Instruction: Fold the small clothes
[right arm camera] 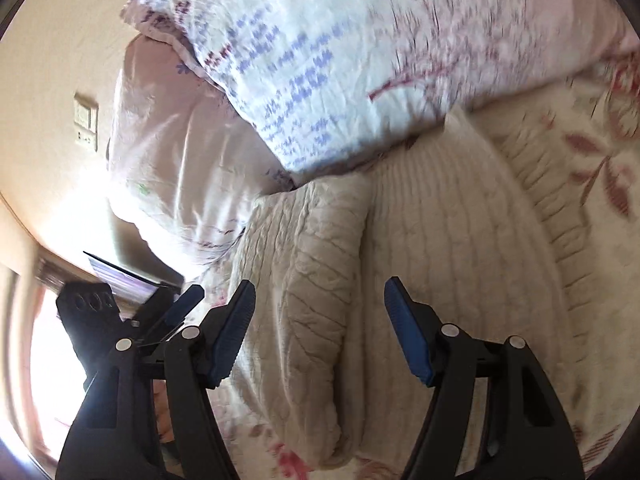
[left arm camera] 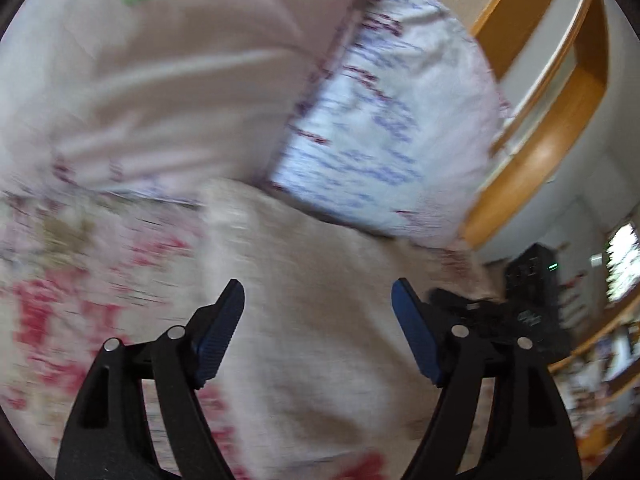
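- At the far left of the right wrist view, a cream wall with a pale switch plate [right arm camera: 85, 122] is seen, and below it a bright window area.
- The left tool [right arm camera: 168, 312] is seen low at the left of that view, black with blue pads; in its own view the left tool [left arm camera: 318, 328] is released, its ribbed blue pads standing wide apart with nothing pressed between them.
- A cream knitted garment [right arm camera: 320, 280] is laid on the bed, thick and soft, with a cable or ribbed texture.
- The garment is folded: a narrower folded layer is seen on its left part, with a rounded edge running lengthwise.
- Its long axis is seen running from the bottom of the right wrist view up towards the pillows, roughly along the line of the tools.
- In the left wrist view the same garment [left arm camera: 312, 280] is blurred, and lies under and ahead of the open pads.
- The right tool [right arm camera: 320, 320] is likewise released, its pads held apart above the garment without pressing it.
- A floral bedspread [right arm camera: 600, 152] with red and pink leaf prints is spread under the garment, smooth and thin.
- Two pillows are propped beyond the garment: a pale pink pillow [right arm camera: 160, 160] and a white pillow with blue and maroon print [right arm camera: 320, 60], both creased cotton-like cloth.
- At the right of the left wrist view, a curved wooden headboard [left arm camera: 552, 120] is seen.
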{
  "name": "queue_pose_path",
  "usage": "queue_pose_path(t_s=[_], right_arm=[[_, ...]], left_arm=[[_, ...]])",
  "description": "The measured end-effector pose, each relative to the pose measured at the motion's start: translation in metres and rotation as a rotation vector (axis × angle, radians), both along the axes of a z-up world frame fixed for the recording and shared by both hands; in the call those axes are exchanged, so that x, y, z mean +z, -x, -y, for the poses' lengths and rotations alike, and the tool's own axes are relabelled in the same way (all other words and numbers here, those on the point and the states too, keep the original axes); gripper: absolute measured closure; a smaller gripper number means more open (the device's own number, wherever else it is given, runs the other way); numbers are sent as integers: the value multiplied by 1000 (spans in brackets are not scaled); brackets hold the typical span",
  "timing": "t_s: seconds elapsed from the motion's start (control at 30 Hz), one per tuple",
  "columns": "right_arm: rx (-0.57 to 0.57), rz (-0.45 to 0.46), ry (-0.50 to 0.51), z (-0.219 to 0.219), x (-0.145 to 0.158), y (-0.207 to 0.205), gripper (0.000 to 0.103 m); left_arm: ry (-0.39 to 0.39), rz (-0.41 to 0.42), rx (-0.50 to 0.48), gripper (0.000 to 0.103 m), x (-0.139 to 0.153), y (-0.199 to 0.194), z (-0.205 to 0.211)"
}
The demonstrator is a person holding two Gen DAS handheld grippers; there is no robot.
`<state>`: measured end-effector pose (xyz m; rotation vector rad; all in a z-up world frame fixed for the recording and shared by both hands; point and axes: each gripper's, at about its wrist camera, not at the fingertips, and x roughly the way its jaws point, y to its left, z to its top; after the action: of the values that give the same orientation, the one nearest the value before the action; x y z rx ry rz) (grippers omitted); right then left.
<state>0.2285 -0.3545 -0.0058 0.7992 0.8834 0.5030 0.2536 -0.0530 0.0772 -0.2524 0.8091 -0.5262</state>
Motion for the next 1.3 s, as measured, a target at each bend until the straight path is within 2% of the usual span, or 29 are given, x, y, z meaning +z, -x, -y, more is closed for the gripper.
queue_pose_path(t_s=[0.1,0.2,0.33,0.47,0.6,0.67,0.77,0.8,0.87,0.97,1.13,1.3], right_arm=[[2,-34,17,-6,-6,-5,38],[38,-44,23,-15,-8,-5,44],[69,-61,75,-28,-9,-9,44],[100,-78,94,-36,-10,-12,45],[146,-89,41,-42,-15,-17,47],[141,-83,17,-42,-17,-19,52],[129,-87,-35,-42,-24,-28,61],[122,-85,-31,-43,-26,-31,62],[109,-79,-18,-47,-29,-37,73],[90,-61,2,-53,-29,-39,82],[61,12,93,-57,-16,-32,85],[42,119,229,-55,16,-23,86]], left_arm=[[-104,-2,47,27,-9,-1,-13],[-135,-50,41,27,-24,-3,-17],[-114,-134,11,27,-44,-11,-11],[-75,-180,-9,27,-58,-14,-11],[-22,-228,-18,28,-68,-16,-15],[-2,-244,-20,28,-73,-15,-17],[-4,-236,-21,28,-73,-12,-18],[-5,-237,-20,28,-73,-12,-18],[-7,-242,-20,27,-72,-14,-17],[-7,-246,-16,26,-70,-14,-18],[6,-223,-4,23,-59,-12,-20],[26,-174,5,18,-45,-6,-24]])
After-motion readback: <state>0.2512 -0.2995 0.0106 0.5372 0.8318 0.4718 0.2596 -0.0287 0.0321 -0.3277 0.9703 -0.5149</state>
